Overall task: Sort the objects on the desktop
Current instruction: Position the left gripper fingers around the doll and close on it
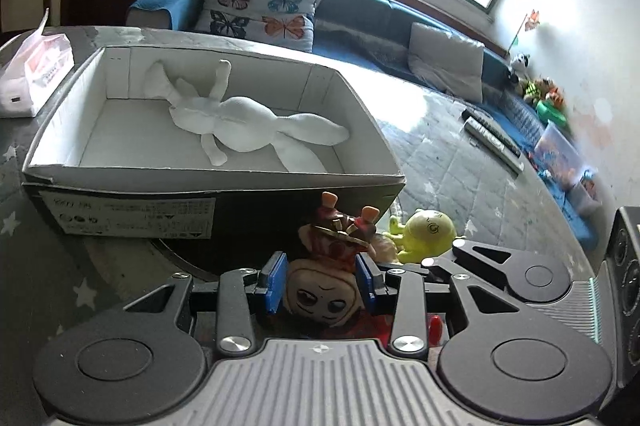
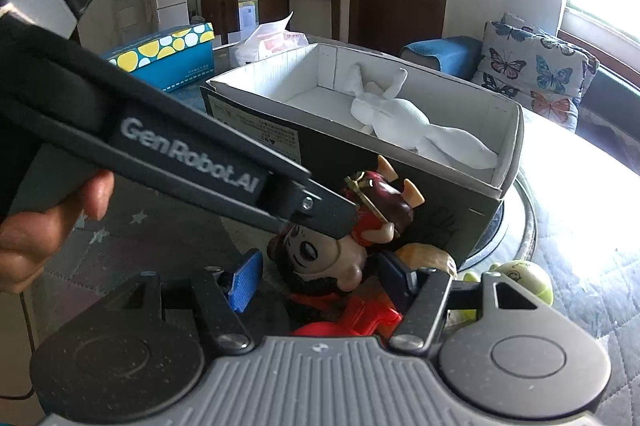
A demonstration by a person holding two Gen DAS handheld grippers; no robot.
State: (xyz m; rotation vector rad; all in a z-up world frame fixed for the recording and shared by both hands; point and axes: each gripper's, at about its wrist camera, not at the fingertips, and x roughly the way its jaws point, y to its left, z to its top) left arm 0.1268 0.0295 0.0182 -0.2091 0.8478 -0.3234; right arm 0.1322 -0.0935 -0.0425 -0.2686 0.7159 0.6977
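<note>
My left gripper [image 1: 320,282] is shut on a brown-haired doll figure [image 1: 324,294] with a dark red headpiece, just in front of the open cardboard box [image 1: 212,182]. A white plush rabbit [image 1: 244,122] lies inside the box. In the right wrist view, my right gripper [image 2: 320,278] is open around the same doll [image 2: 320,258], which the left gripper's arm [image 2: 192,162] crosses over. A red toy [image 2: 352,318] lies under the doll. A yellow-green plush [image 1: 428,234] sits to the right of the doll; it also shows in the right wrist view [image 2: 524,282].
A tissue pack [image 1: 32,70] stands left of the box. Remote controls [image 1: 492,138] lie at the table's far right. A blue dotted box [image 2: 168,54] is behind on the left. A sofa with butterfly cushions [image 1: 264,2] lies beyond the table.
</note>
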